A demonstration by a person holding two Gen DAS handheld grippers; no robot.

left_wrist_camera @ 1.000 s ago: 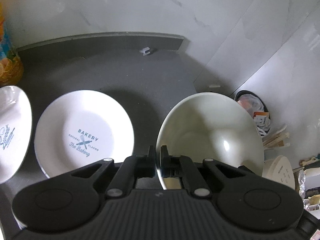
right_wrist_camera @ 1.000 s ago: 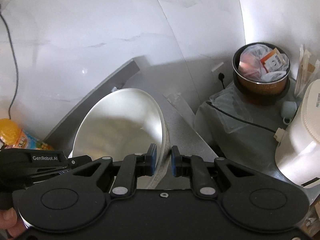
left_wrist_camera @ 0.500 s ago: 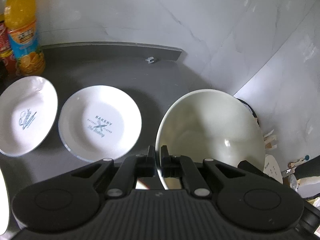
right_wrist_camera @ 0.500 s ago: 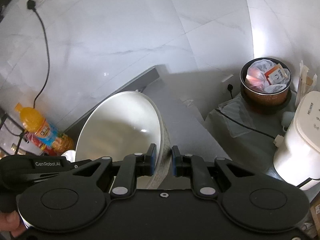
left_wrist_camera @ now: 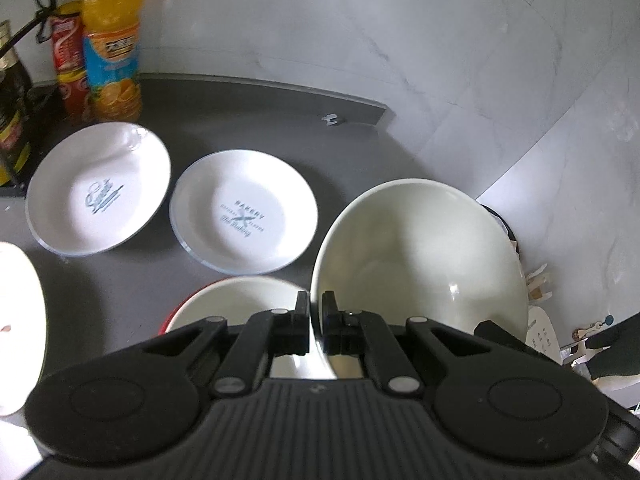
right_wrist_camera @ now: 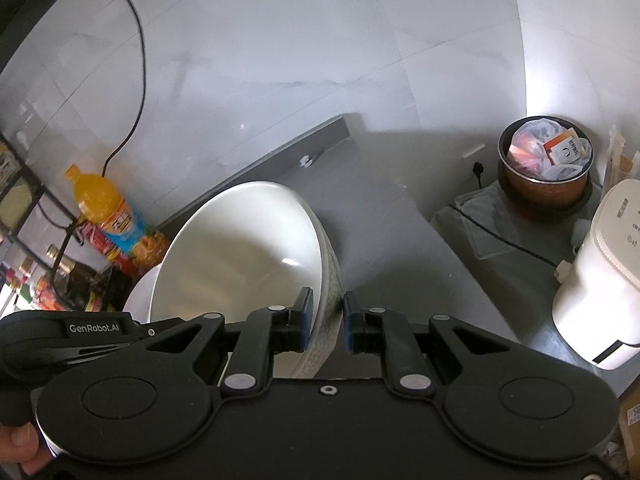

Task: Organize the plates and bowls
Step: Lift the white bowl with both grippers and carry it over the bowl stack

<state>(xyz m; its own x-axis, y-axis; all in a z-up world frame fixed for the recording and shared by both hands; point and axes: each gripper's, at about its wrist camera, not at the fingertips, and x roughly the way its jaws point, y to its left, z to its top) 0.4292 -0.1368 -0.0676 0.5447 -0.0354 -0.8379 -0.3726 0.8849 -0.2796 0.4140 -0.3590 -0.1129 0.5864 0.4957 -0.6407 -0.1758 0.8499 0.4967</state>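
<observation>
A big cream bowl (left_wrist_camera: 420, 256) hangs tilted above the dark counter (left_wrist_camera: 240, 112), held by both grippers. My left gripper (left_wrist_camera: 316, 320) is shut on its near-left rim. My right gripper (right_wrist_camera: 324, 322) is shut on the patterned wall of the same bowl (right_wrist_camera: 236, 260) at the opposite rim. On the counter lie a white "BAKERY" plate (left_wrist_camera: 244, 216) and a second printed white plate (left_wrist_camera: 100, 192) to its left. A red-rimmed bowl (left_wrist_camera: 240, 300) sits just under the left gripper's fingers. Part of another white dish (left_wrist_camera: 16, 320) shows at the left edge.
An orange juice bottle (left_wrist_camera: 112, 40), a red can (left_wrist_camera: 70, 60) and a dark bottle stand at the counter's back left by the marble wall. Right of the counter, lower down, are a full waste bin (right_wrist_camera: 546, 168) and a white appliance (right_wrist_camera: 600, 276). A hand (right_wrist_camera: 16, 448) grips the left tool.
Both grippers have risen and drawn back with the cream bowl. More of the counter has come into view: the second plate, the bottles and the red-rimmed bowl.
</observation>
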